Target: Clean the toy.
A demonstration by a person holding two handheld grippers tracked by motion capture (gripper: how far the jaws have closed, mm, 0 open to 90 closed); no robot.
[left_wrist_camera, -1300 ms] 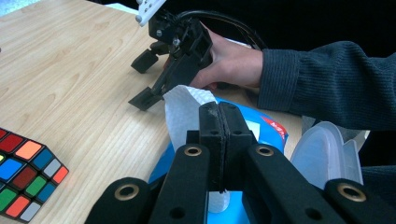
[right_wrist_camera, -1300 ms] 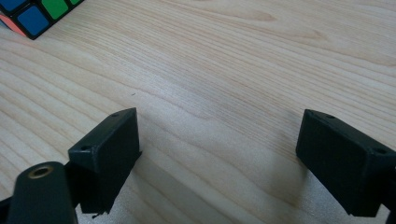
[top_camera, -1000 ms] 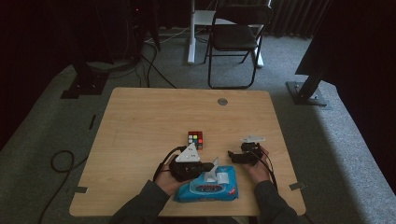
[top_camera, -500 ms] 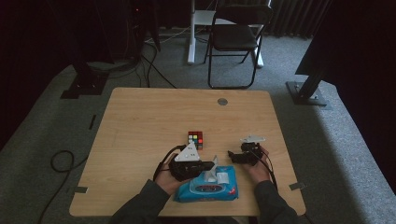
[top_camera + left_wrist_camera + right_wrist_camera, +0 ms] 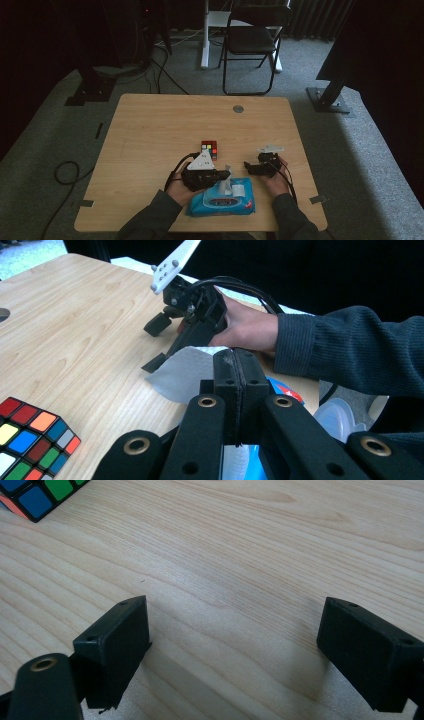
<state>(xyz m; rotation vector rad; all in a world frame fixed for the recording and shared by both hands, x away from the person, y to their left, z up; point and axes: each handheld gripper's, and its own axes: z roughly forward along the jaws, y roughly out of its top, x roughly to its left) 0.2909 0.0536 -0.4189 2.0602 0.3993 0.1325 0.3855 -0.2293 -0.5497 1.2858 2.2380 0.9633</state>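
At a wooden table (image 5: 150,130), we pinch a white wipe (image 5: 185,371) in the left gripper (image 5: 226,174), its two black jaws pressed flat together on the sheet where it rises from the blue wipes pack (image 5: 222,204). To draw the sheet out well, we judge that the pull should run straight up and away from the pack's opening, slow and even, so the sheet comes free whole and the pack does not lift with it; the free gripper could pin the pack down if it starts to rise. In the left gripper view the wipe fans out beyond the closed jaws toward the table, with the pack's blue top just beneath them. A colour cube (image 5: 209,149) sits near, just beyond the left gripper, apart from the work. To the right, our right gripper (image 5: 248,166) rests low over bare wood beside the pack, its jaws standing wide apart with nothing between them, pointing toward the wipe but not touching it.
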